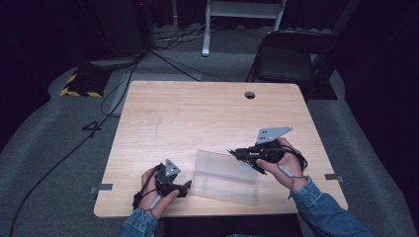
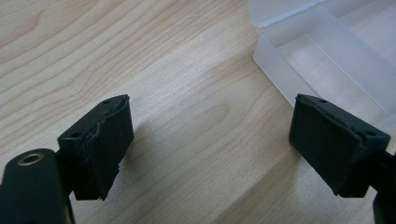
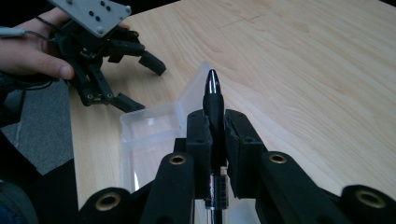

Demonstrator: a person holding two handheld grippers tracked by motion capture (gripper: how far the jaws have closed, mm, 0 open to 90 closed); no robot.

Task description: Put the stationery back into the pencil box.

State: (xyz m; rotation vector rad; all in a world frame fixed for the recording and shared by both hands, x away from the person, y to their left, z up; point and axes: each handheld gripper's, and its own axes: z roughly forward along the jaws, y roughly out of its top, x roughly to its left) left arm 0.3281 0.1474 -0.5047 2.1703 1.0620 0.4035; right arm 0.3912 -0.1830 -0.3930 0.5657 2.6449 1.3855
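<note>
Pen point(image 3: 214, 100) — black, pinched between the pads of the right claw point(image 3: 215, 126), above the clear plastic box point(image 1: 225, 175) at its 2 o'clock corner. Box — open, at the surface's point(image 1: 197, 118) 6 o'clock edge. Left claw point(image 2: 210, 140) — spread, nothing between, at the box's 9 o'clock.
</note>
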